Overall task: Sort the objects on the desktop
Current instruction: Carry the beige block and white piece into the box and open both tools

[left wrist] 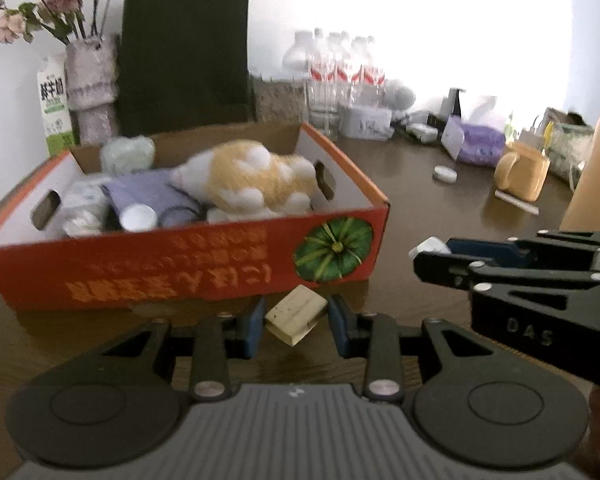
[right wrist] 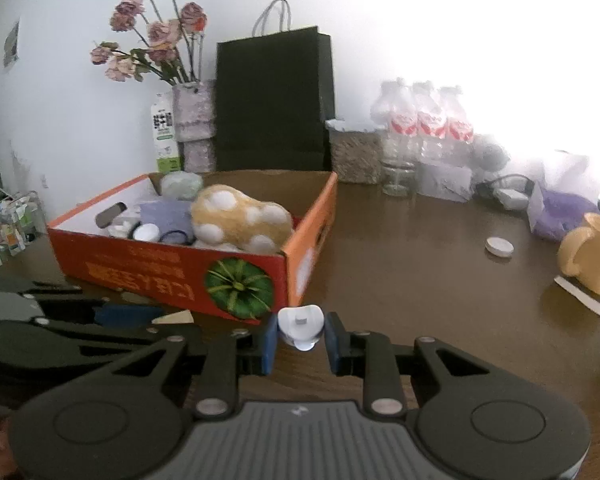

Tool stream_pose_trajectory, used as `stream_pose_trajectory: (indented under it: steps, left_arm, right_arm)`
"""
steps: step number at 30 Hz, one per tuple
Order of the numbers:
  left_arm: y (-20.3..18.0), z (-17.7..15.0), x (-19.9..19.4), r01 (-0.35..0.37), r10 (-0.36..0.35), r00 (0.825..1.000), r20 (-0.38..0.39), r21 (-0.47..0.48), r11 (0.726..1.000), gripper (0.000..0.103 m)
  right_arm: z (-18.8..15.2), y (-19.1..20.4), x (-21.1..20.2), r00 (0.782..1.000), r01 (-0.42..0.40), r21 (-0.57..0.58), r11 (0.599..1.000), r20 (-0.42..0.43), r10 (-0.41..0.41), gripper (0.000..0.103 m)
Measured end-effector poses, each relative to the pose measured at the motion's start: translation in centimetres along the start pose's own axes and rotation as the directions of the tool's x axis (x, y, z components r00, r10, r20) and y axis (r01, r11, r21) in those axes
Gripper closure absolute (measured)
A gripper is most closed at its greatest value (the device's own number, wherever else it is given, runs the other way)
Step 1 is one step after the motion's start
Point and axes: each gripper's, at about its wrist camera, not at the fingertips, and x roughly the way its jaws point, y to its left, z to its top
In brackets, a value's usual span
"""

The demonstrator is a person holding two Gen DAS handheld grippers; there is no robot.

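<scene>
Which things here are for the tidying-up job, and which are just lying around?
For the job:
- cream block, in the left gripper
- small white plastic piece, in the right gripper
- orange cardboard box

Just lying about:
- yellow mug
- water bottles
- black paper bag
- flower vase

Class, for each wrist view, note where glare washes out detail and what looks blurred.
Left wrist view: glare whites out the upper right wall behind the water bottles; the plush toy in the orange box is smeared. Right wrist view: the same corner is blown out; the flowers look soft.
</scene>
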Motion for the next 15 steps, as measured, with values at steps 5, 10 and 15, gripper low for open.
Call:
stream_pose_trajectory:
  steps: [5, 10, 15]
  left_arm:
    - [2.3, 1.4, -2.7, -0.003, 0.004, 0.997, 0.077, -0.013, 1.0, 0.068]
    - [5.4, 3.0, -4.3, -0.022, 0.026, 0.988, 0.15, -0.033, 0.999, 0.068]
    - [8.7, 4.4, -4.4, -0.053, 0.066, 0.979, 0.194, -0.073, 0.996, 0.068]
  right_arm:
    - [1.9, 2.0, -0.7, 0.999, -0.001, -0.02, 1.0, 0.041, 0.002, 0.079]
    - [4.1, 4.0, -0.2, 0.998, 0.006, -0.034, 0.999, 0.068, -0.004, 0.079]
    - [6.2, 6.4, 1.4, 0.997, -0.006, -0.048, 0.999, 0.071, 0.01, 0.079]
